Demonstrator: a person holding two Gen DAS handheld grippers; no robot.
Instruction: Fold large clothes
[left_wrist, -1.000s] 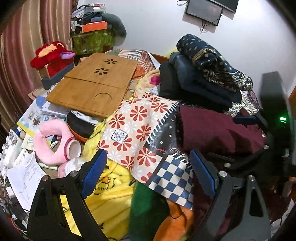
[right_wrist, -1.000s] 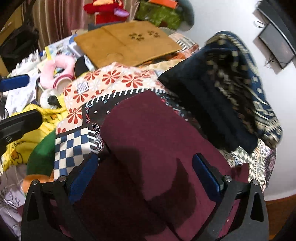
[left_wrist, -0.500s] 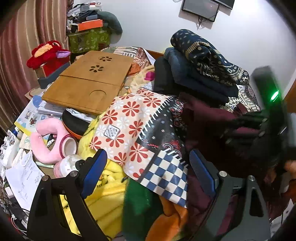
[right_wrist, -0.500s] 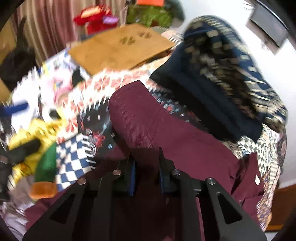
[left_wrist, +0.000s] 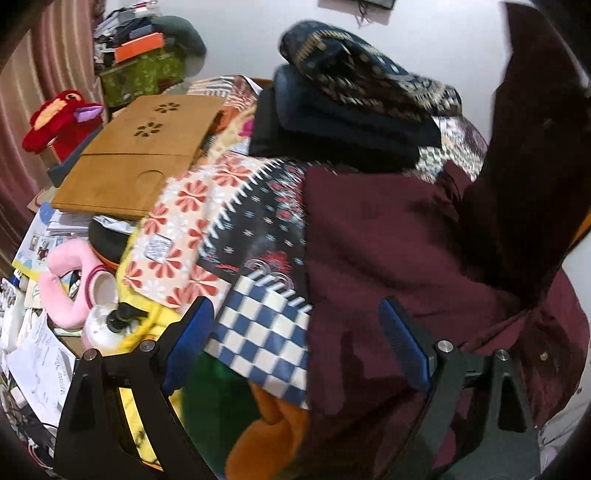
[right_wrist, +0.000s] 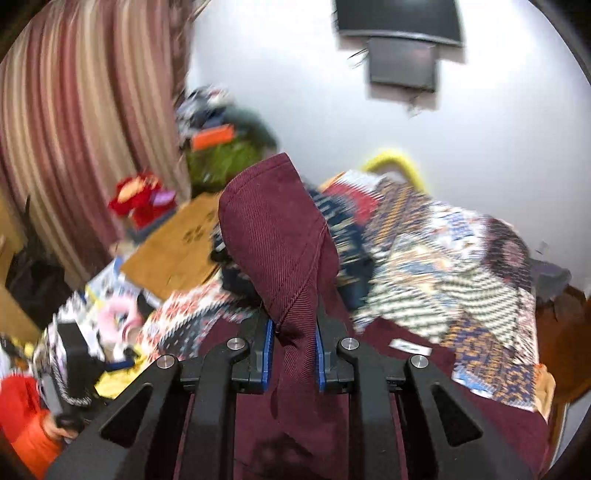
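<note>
A large maroon garment (left_wrist: 384, 240) lies over the heap of clothes on the bed. My right gripper (right_wrist: 293, 349) is shut on a fold of this maroon garment (right_wrist: 280, 236) and holds it lifted, so one part hangs as a dark sheet (left_wrist: 532, 155) at the right of the left wrist view. My left gripper (left_wrist: 295, 339) stands open above the garment's near edge, beside a blue-and-white checked cloth (left_wrist: 266, 332). Nothing is between its blue pads (left_wrist: 402, 343).
A flowered cloth (left_wrist: 184, 229) and a yellow cloth (left_wrist: 147, 325) lie left of the garment. Dark folded clothes (left_wrist: 351, 107) are stacked behind. A wooden lap tray (left_wrist: 136, 155), a pink neck pillow (left_wrist: 66, 280), a red plush toy (left_wrist: 59, 118) and papers crowd the left side.
My right gripper closed on a fold of the maroon garment and swung up and away with it. The left gripper slid right over the garment, still open.
</note>
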